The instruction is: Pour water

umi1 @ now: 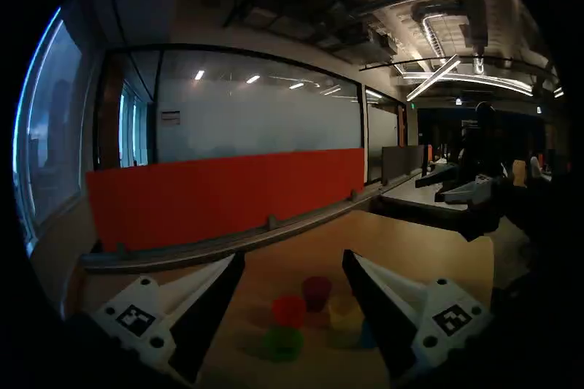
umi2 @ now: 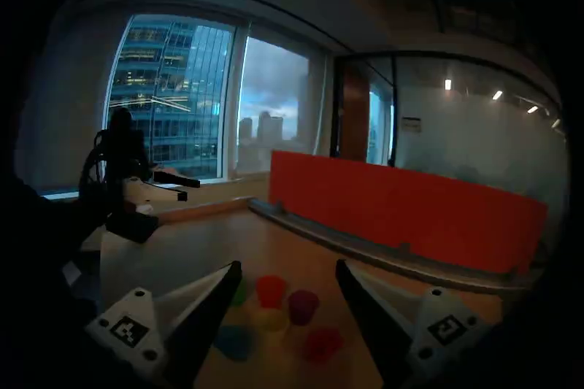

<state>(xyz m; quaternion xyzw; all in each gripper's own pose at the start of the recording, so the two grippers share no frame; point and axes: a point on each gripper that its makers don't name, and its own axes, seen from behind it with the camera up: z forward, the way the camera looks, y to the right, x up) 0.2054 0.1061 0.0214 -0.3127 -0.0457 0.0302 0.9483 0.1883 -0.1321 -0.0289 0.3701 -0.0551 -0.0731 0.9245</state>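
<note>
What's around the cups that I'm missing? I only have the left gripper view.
Observer: The right gripper view shows six cups. The blue cup sits in full sight by the right claw.
Operator: Where's my claw from there?
Observer: The left claw is held up off to one side, well apart from the cups.
Operator: Anything behind it?
Observer: A tall window with lit towers outside.

I see a wooden surface (umi1: pixel 409 243) carrying small cups clustered close together: a red cup (umi1: pixel 289 310), purple cup (umi1: pixel 317 291), yellow cup (umi1: pixel 343 312) and green cup (umi1: pixel 283 341).
</note>
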